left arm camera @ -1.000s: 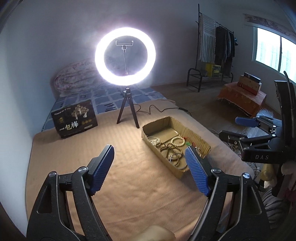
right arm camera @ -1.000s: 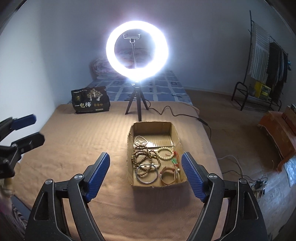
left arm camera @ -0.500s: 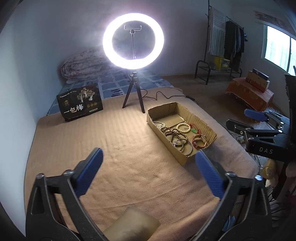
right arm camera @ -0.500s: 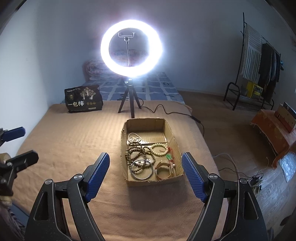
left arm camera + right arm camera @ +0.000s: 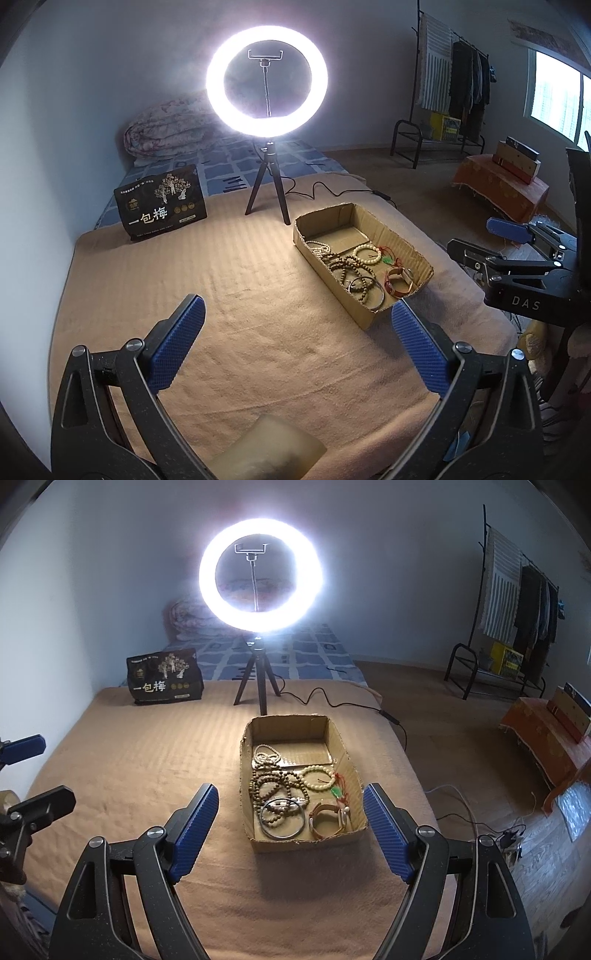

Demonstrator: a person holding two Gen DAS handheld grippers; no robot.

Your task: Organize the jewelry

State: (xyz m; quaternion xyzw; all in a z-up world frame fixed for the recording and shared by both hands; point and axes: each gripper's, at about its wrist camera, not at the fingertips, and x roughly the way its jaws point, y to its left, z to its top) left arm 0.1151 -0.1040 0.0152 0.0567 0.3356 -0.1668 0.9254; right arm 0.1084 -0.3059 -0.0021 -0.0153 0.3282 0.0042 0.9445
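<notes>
Jewelry [image 5: 291,794] heaped in an open cardboard box [image 5: 341,746] on the tan blanket [image 5: 147,768] of a bed, toward the right side of the blanket, long axis running near to far. Inside: a pale bead strand [image 5: 266,755] at the far left, dark wooden beads [image 5: 277,784] tangled in the middle, a cream bead bracelet [image 5: 317,777] to their right, a small green pendant [image 5: 335,793] on red cord, a metal bangle [image 5: 282,821] at the near left and a brown-strapped watch [image 5: 327,818] at the near right (far end of the box bare). Left claw [image 5: 297,347] released, blue pads wide apart over bare blanket, nothing between them, the box off to its right. Right claw [image 5: 290,834] likewise released and empty, hovering just near of the box, the near box wall framed between its pads without contact. Beyond the box, a lit ring light [image 5: 260,572] on a small tripod, cable trailing right off the bed. Far left on the blanket, a black printed bag [image 5: 164,683] standing upright. Past the blanket, a blue patterned sheet [image 5: 310,653] and a rolled quilt [image 5: 166,133] against the wall. Off the bed at far right, a clothes rack [image 5: 517,602] hung with garments.
</notes>
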